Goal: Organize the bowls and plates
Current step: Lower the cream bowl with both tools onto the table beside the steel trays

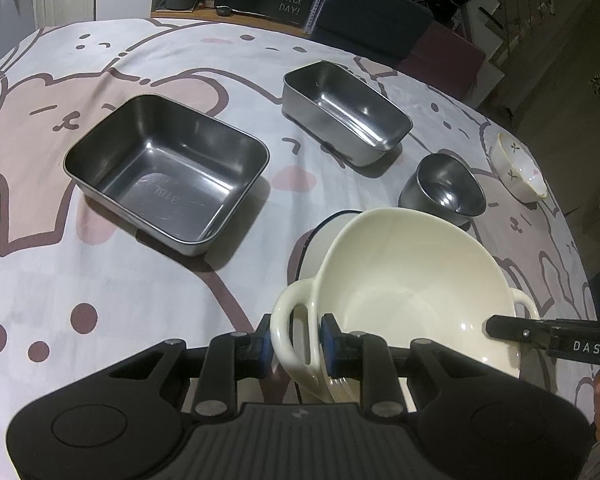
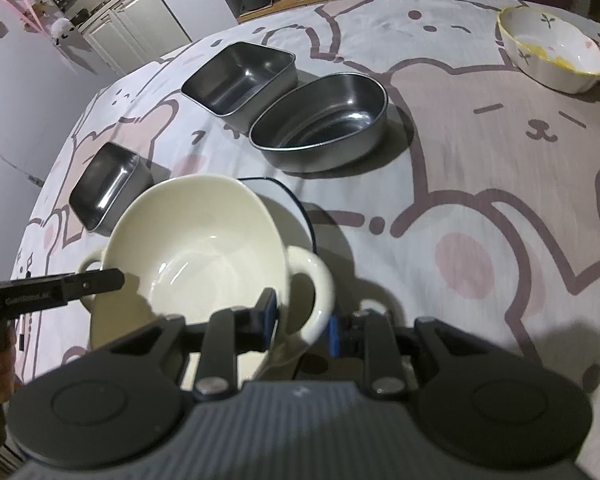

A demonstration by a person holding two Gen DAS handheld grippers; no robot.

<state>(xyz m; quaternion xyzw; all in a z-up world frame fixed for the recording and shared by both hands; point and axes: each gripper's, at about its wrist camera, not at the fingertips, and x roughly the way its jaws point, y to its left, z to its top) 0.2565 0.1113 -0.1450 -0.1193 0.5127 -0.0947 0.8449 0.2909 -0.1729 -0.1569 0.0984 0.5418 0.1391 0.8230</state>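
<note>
A cream two-handled bowl (image 1: 412, 280) is held tilted above a white dark-rimmed plate (image 1: 320, 236). My left gripper (image 1: 294, 346) is shut on the bowl's left handle. My right gripper (image 2: 302, 318) is shut on its right handle; the bowl (image 2: 196, 240) fills the lower middle of the right wrist view, the plate (image 2: 292, 208) just behind it. The right gripper's finger (image 1: 516, 330) shows at the bowl's far handle in the left wrist view, and the left gripper's finger (image 2: 88, 282) shows in the right wrist view.
On the cartoon-print tablecloth (image 1: 140, 300) stand a large steel rectangular tray (image 1: 168, 172), a narrower steel tray (image 1: 344, 110), a round steel bowl (image 1: 448, 186) and a small white patterned bowl (image 1: 520, 168) near the table's right edge. Chairs and clutter stand behind the table.
</note>
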